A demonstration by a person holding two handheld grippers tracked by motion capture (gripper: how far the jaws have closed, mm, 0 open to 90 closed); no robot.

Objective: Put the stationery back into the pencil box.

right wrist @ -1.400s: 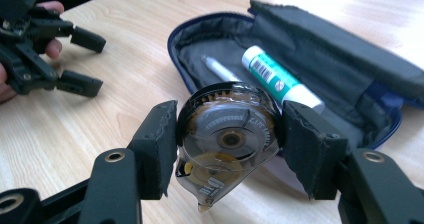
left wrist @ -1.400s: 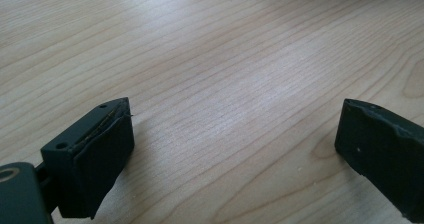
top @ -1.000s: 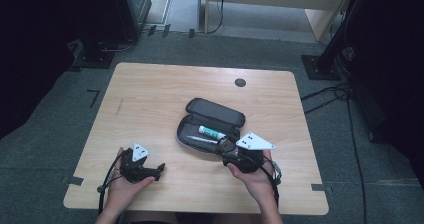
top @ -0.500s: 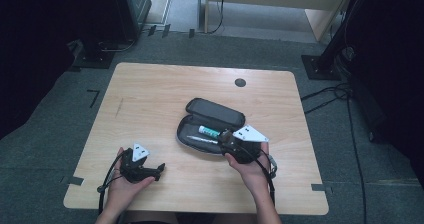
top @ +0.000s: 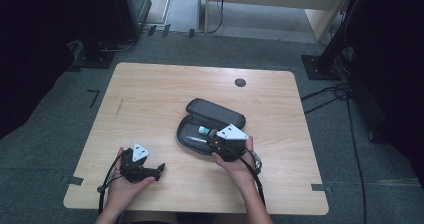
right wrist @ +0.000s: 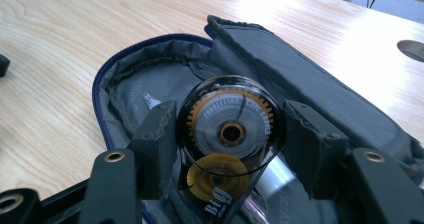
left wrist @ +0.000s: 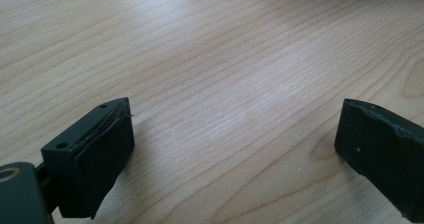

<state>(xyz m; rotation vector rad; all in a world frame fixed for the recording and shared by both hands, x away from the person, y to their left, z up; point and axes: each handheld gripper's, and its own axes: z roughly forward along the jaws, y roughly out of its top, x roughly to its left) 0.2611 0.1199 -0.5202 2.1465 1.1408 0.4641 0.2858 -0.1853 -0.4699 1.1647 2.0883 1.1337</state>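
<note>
- Pale wood-grain table (top: pixel 150 94), with a dark round grommet (top: pixel 240 82).
- Black pencil case (right wrist: pixel 320 91), grey lining, blue zip edge.
- Clear correction tape (right wrist: pixel 230 134) (yellow gears inside, white reel).
- Black gripper pads (left wrist: pixel 95 154).

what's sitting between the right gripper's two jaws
A clear correction tape dispenser with yellow gears sits between the right gripper jaws, over the open pencil case, as the right gripper view shows.

In the right gripper view we see the right gripper (right wrist: pixel 227 134) with its jaws closed on a clear correction tape dispenser (right wrist: pixel 229 134) over the open grey pencil case (right wrist: pixel 310 91) on the wooden table (right wrist: pixel 50 59).
</note>
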